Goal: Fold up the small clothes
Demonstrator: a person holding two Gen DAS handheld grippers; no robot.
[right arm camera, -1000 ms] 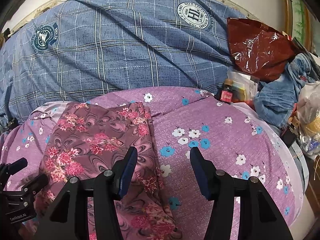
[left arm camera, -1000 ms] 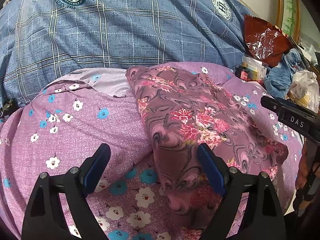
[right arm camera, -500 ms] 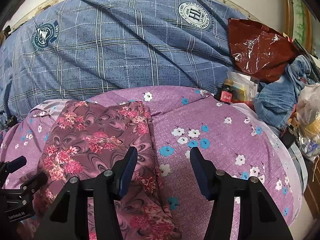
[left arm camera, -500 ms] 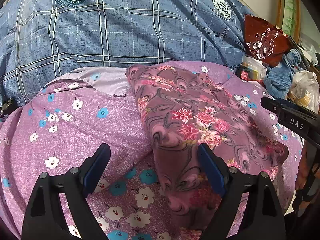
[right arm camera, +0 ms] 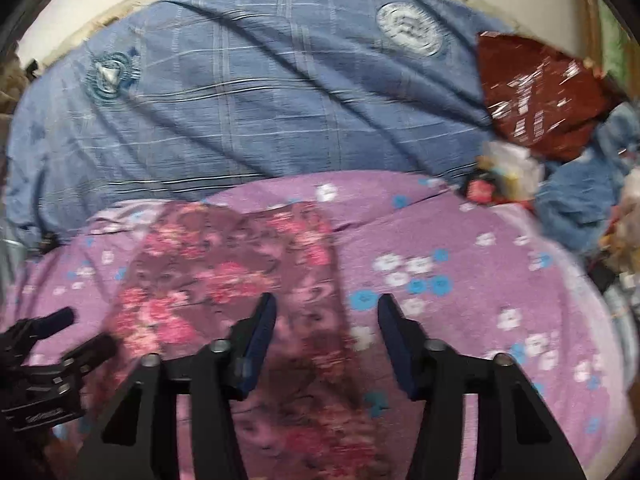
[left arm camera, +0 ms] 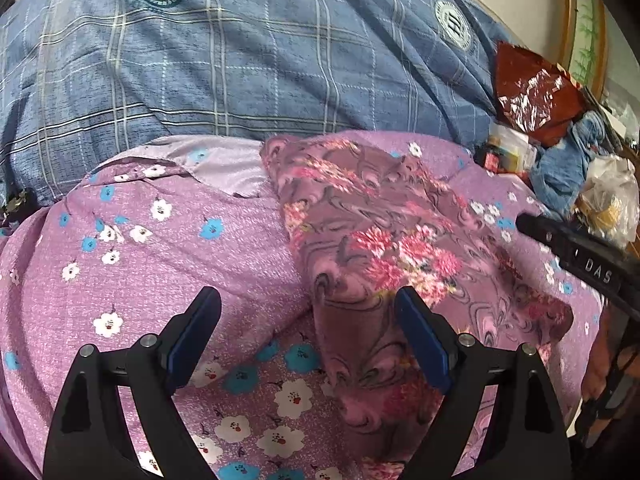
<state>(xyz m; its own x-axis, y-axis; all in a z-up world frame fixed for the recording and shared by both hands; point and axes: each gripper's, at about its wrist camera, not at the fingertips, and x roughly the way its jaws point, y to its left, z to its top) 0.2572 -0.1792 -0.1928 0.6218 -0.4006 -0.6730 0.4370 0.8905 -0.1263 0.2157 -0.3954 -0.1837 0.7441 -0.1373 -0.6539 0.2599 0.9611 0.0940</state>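
Note:
A mauve garment with pink flowers [left arm camera: 384, 248] lies folded lengthwise on a purple sheet with blue and white flowers [left arm camera: 168, 248]. My left gripper [left arm camera: 308, 320] is open and empty, hovering over the garment's left edge near its near end. My right gripper [right arm camera: 326, 320] is open and empty above the garment's right edge; this view is blurred. The garment also shows in the right wrist view [right arm camera: 224, 276]. The right gripper's body [left arm camera: 580, 260] shows at the right of the left wrist view. The left gripper [right arm camera: 60, 340] shows at the lower left of the right wrist view.
A blue plaid quilt [left arm camera: 240, 60] is bunched behind the purple sheet. At the far right are a dark red foil bag [left arm camera: 532, 92], a blue cloth [left arm camera: 568, 168], small boxes [left arm camera: 504, 152] and a pale plastic bag [left arm camera: 612, 200].
The right gripper has moved, blurring its view, and the scene has shifted slightly down in it. The left gripper and the garment have hardly moved.

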